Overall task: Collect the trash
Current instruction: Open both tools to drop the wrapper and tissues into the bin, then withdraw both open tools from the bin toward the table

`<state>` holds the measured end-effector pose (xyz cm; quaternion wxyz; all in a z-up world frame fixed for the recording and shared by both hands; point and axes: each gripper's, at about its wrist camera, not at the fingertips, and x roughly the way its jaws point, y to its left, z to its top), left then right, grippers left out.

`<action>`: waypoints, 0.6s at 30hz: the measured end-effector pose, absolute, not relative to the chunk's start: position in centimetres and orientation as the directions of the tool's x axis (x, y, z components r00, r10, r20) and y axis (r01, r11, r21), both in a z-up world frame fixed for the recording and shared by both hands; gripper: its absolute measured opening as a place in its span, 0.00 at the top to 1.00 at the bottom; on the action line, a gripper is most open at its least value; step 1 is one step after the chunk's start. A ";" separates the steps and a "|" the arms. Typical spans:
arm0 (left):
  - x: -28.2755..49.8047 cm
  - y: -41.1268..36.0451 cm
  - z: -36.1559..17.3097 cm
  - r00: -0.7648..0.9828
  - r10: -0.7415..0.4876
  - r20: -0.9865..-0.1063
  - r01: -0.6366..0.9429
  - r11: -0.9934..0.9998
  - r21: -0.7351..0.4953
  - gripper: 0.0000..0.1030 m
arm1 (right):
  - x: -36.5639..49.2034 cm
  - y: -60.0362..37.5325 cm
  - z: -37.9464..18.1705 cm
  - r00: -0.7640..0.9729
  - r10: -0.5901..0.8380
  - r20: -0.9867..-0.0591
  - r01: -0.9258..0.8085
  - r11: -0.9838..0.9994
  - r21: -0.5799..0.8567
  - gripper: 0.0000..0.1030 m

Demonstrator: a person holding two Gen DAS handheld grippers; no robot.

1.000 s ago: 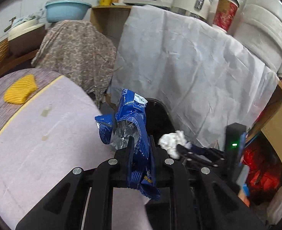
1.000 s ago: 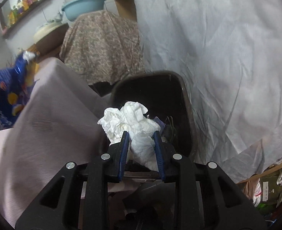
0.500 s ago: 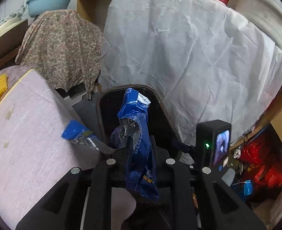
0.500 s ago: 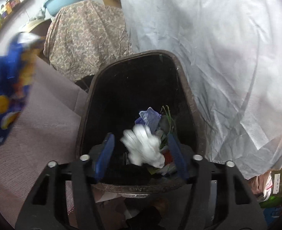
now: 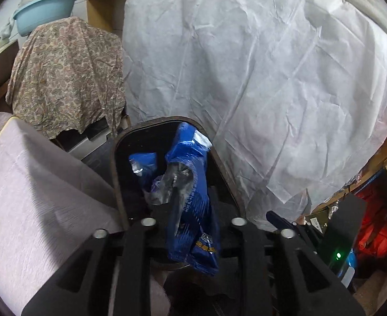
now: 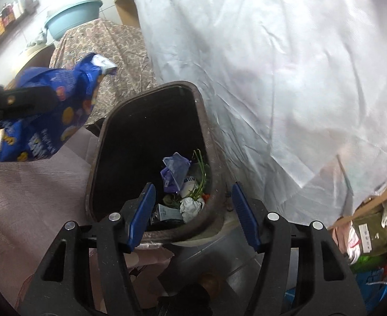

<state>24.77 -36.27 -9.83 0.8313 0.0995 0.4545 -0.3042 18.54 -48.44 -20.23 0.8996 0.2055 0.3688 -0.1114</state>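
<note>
The blue snack wrapper (image 5: pixel 190 200) hangs between the fingers of your left gripper (image 5: pixel 190 221), right over the mouth of the dark trash bin (image 5: pixel 226 173), and those jaws are opening as we speak; whether the pads are pressing on the wrapper I cannot tell from here. From your right wrist view the same wrapper (image 6: pixel 48 121) shows up at the far left, above the pinkish cloth (image 6: pixel 35 189) that covers the surface beside the bin, with the left gripper (image 6: pixel 14 102) a dark shape across it.

Your right gripper (image 6: pixel 193 210) sits at the bin's near rim (image 6: pixel 167 233), blue pads (image 6: pixel 140 210) spread wide, nothing between them. Down in the bin lies a crumpled white tissue (image 6: pixel 190 208), next to a purple scrap (image 6: pixel 176 171) and some green stalks (image 6: pixel 201 173).

Behind the bin hangs a big creased white sheet (image 5: pixel 259 79). To its left, a patterned brown cloth (image 5: pixel 67 73) is draped over something, with a pale blue basin (image 5: pixel 44 10) beyond it
</note>
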 end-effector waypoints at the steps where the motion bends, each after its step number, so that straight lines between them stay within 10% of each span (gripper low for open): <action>1: 24.9 -36.2 -9.8 0.397 -0.419 -0.817 0.593 0.796 -0.120 0.58 | 18.4 -48.5 -20.3 0.703 -0.047 -0.710 0.353 0.889 0.290 0.41; 3: 25.1 -35.8 -9.5 0.406 -0.430 -0.807 0.585 0.800 -0.132 0.38 | 18.2 -48.6 -20.3 0.701 -0.050 -0.711 0.354 0.890 0.286 0.41; 18: 23.9 -30.9 -7.7 0.422 -0.447 -0.789 0.574 0.805 -0.149 0.27 | 17.8 -46.9 -18.8 0.708 -0.032 -0.705 0.315 0.908 0.276 0.38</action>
